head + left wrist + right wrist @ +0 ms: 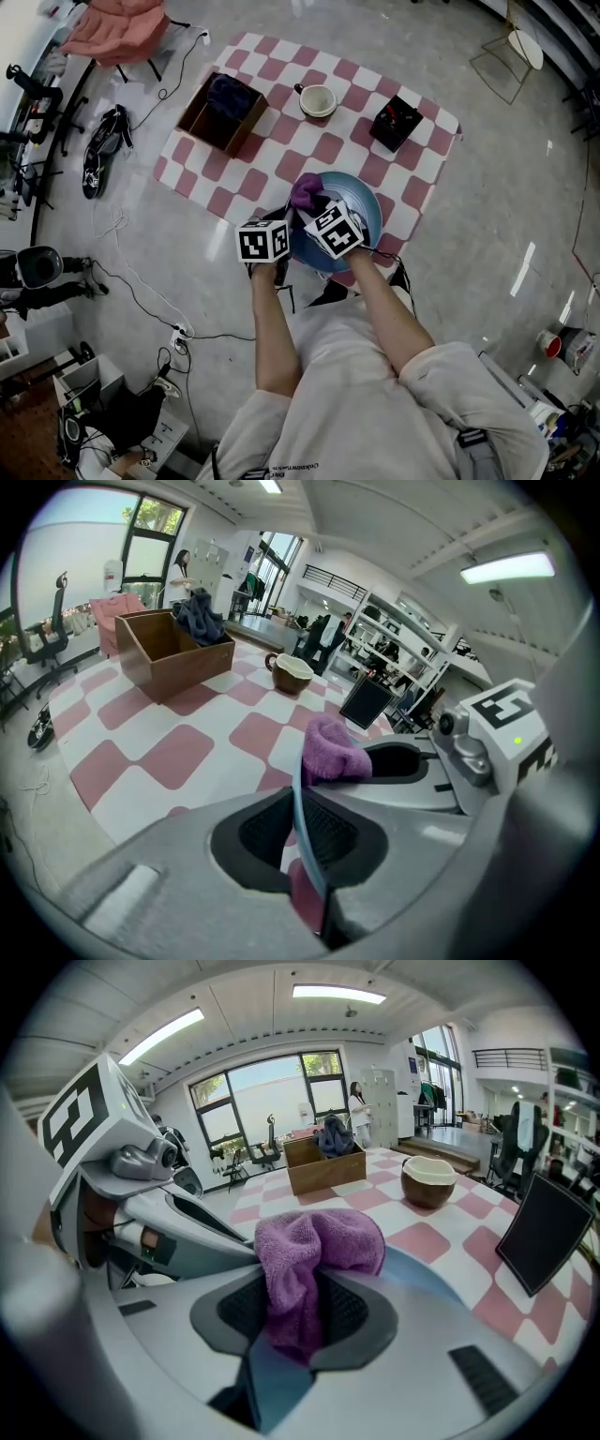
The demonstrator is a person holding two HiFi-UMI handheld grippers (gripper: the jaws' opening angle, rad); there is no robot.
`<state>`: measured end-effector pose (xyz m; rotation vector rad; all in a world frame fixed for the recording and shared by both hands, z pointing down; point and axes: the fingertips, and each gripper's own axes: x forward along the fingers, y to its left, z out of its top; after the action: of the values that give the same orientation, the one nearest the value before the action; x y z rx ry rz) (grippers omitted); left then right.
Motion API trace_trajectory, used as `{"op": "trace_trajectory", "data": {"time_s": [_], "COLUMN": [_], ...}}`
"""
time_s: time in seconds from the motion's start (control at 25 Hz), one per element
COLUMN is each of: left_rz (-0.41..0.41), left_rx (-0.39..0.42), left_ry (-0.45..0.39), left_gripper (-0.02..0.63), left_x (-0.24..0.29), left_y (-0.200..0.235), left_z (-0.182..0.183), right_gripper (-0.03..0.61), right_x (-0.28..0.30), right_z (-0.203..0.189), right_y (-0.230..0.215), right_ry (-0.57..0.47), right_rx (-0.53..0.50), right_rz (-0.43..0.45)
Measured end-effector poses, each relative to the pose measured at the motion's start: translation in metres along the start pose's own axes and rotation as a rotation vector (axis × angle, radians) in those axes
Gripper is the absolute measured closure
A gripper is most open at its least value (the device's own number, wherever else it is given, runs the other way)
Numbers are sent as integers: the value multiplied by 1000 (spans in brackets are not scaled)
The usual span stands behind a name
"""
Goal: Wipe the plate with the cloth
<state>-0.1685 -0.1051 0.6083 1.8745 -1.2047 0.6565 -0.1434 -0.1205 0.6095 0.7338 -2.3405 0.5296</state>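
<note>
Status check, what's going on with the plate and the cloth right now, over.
Left gripper shut on plate rim. Right gripper shut on cloth, cloth over plate. Cup and box well clear.

Pale-blue round plate [364, 210] sat at frame centre, purple terry cloth [306, 192] was bunched up, pressed against the plate's upper-left rim.

Shiny grey floor [487, 187], pink armchair [117, 28] over by the big windows [272, 1082], strip lights [337, 994] on the white ceiling [244, 988], shelving racks [403, 635] further back.
</note>
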Motion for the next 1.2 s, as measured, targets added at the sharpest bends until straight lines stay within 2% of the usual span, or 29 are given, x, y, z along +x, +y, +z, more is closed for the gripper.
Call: {"op": "trace_trajectory", "data": {"time_s": [0.28, 0.64, 1.2], "left_rz": [-7, -39, -61], "left_rx": [5, -42, -54], "left_ry": [14, 3, -1], "left_gripper": [586, 584, 584], "left_x": [2, 3, 5], "left_y": [1, 4, 3], "left_z": [1, -6, -5], "right_gripper": [445, 445, 445], "right_x": [2, 1, -4], "right_z": [2, -10, -26], "right_y": [-15, -35, -61], "right_ry": [21, 45, 90], "right_rx": [24, 58, 113], "right_rz": [-51, -113, -161]}}
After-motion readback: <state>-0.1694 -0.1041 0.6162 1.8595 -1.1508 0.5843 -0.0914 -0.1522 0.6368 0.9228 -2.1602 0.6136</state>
